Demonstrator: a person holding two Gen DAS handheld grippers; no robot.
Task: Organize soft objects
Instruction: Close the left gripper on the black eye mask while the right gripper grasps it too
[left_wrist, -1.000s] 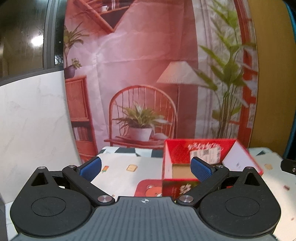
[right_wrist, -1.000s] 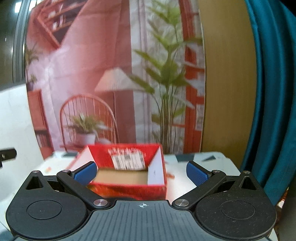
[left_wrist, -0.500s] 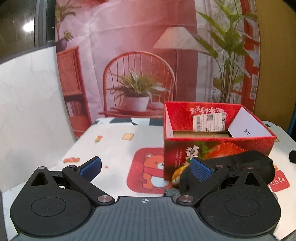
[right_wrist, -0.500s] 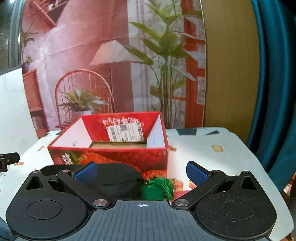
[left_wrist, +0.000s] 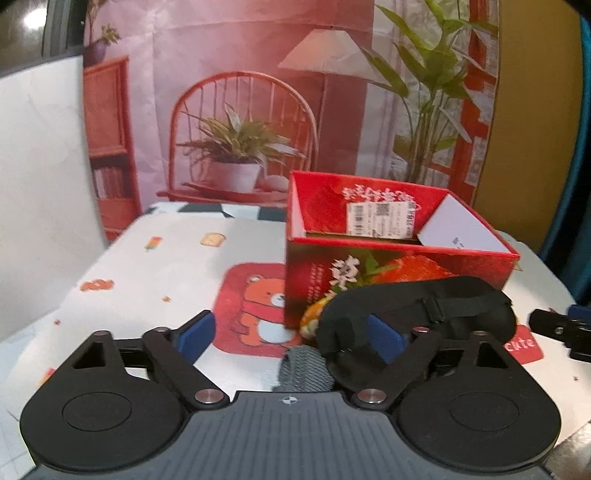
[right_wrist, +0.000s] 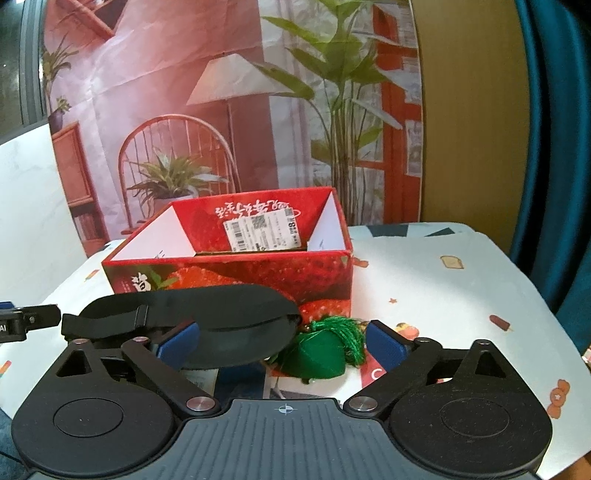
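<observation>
An open red strawberry-print box (left_wrist: 399, 258) stands on the table; it also shows in the right wrist view (right_wrist: 236, 266). A black sleep mask (left_wrist: 424, 314) with a strap lies in front of it, and shows in the right wrist view (right_wrist: 207, 321) too. A grey fabric piece (left_wrist: 303, 373) lies by the mask. A green tasselled soft object (right_wrist: 325, 350) lies right of the mask. My left gripper (left_wrist: 290, 338) is open and empty, its right finger over the mask's left end. My right gripper (right_wrist: 282, 345) is open and empty, around the mask's right end and the green object.
The table (left_wrist: 155, 273) has a white cloth with cartoon prints and a red bear mat (left_wrist: 255, 306). A printed backdrop (left_wrist: 258, 110) hangs behind, a white panel (left_wrist: 40, 184) at left and a teal curtain (right_wrist: 554, 147) at right. The table edge runs along the right.
Both grippers have tilted down and moved closer to the table. The mask, grey fabric and green object came into view between the fingers. Both stayed open.
</observation>
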